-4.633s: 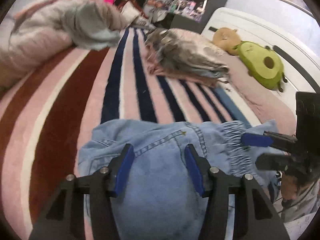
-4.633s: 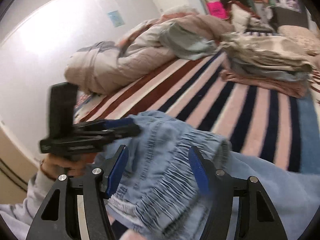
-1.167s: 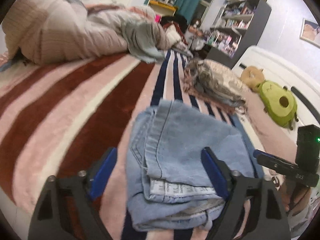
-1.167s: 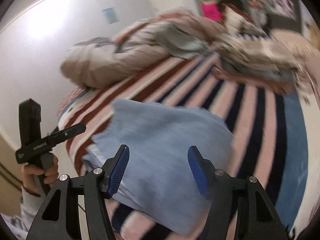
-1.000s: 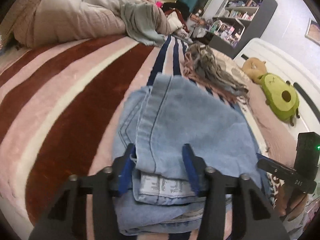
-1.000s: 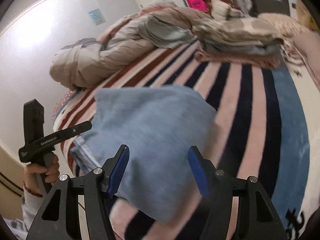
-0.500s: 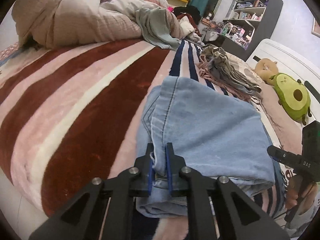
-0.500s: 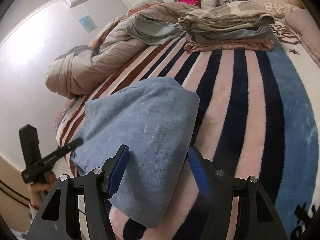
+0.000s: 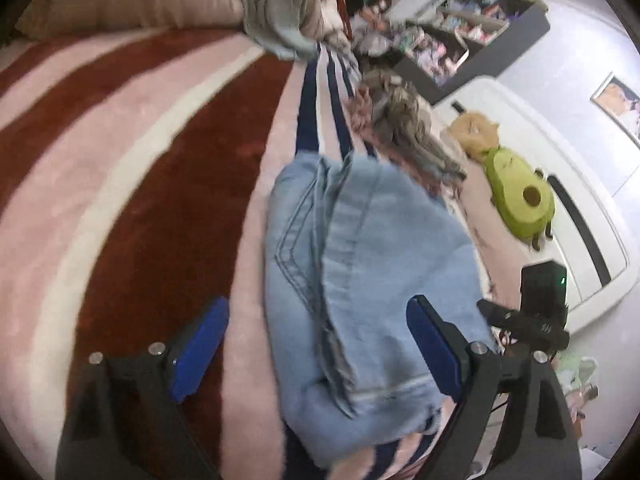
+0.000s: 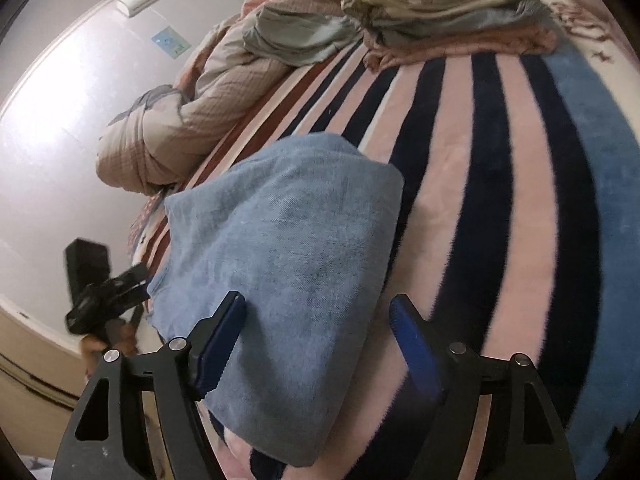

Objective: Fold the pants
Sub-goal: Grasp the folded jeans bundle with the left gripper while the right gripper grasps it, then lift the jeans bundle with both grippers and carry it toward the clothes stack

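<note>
The pants (image 9: pixel 372 280), light blue denim with stitched seams and a frayed hem edge, lie folded into a thick, rounded bundle on the bed's plush striped blanket (image 9: pixel 132 168), whose broad bands run pink, cream, rust red and navy. In the left wrist view the left tool (image 9: pixel 316 344) stands wide open, its blue ribbed pads on either side of the bundle's near end and gripping nothing. The layered edges of the fold face this camera, stacked and slightly ragged.

From the right wrist view the same bundle (image 10: pixel 288 248) shows a smooth, soft top face with a rounded far corner. The right tool (image 10: pixel 316 344) is also spread wide, empty, its pads above the near edge of the denim.

Beyond the pants, a pile of folded clothes (image 10: pixel 452 12) in beige, grey and pink sits on the stripes, and a crumpled quilted comforter (image 10: pixel 192 120) is heaped near the wall. A green avocado plush toy (image 9: pixel 520 196) lies against the white headboard (image 9: pixel 532 120).
</note>
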